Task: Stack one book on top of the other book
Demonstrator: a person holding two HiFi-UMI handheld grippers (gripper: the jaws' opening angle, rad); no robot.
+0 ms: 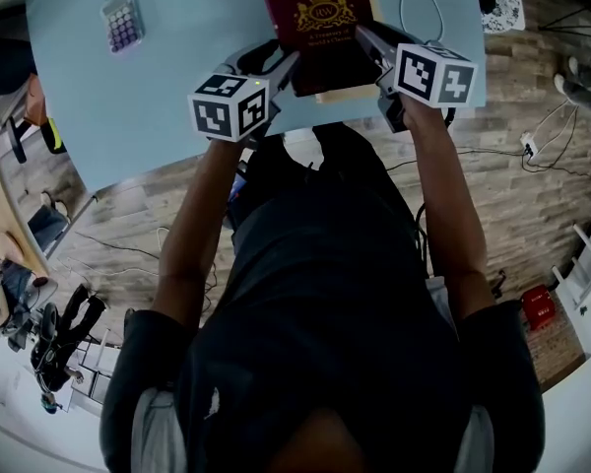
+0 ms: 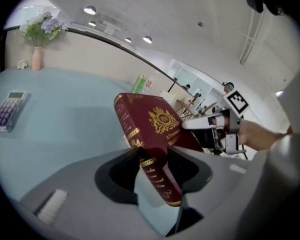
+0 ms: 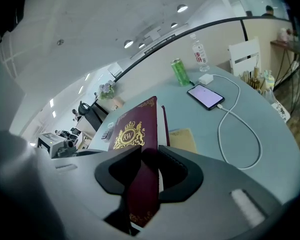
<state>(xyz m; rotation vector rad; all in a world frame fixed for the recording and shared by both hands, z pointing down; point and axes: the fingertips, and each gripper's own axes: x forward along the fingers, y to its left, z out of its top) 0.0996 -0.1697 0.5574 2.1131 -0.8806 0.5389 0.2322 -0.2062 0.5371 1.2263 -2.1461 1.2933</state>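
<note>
Maroon book (image 1: 315, 13): in the air, tilted, just above the tan book.
Left hand-held gripper (image 2: 155, 159): clamped on its spine edge.
Right hand-held gripper (image 3: 147, 169): clamped on the opposite edge; 2 grips likely keep it steady for lowering.
Tan book (image 1: 347, 94): flat on the desk (image 1: 177, 87), serving as base.
Count: 2 books, 2 hand-held grippers, 1 calculator (image 1: 121, 20), 1 phone (image 3: 206, 95).

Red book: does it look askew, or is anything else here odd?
The red book is not lying flat. It hangs tilted over the table, clamped at opposite edges by the left gripper and the right gripper, partly over the tan book. Nothing looks spilled or damaged.
</note>
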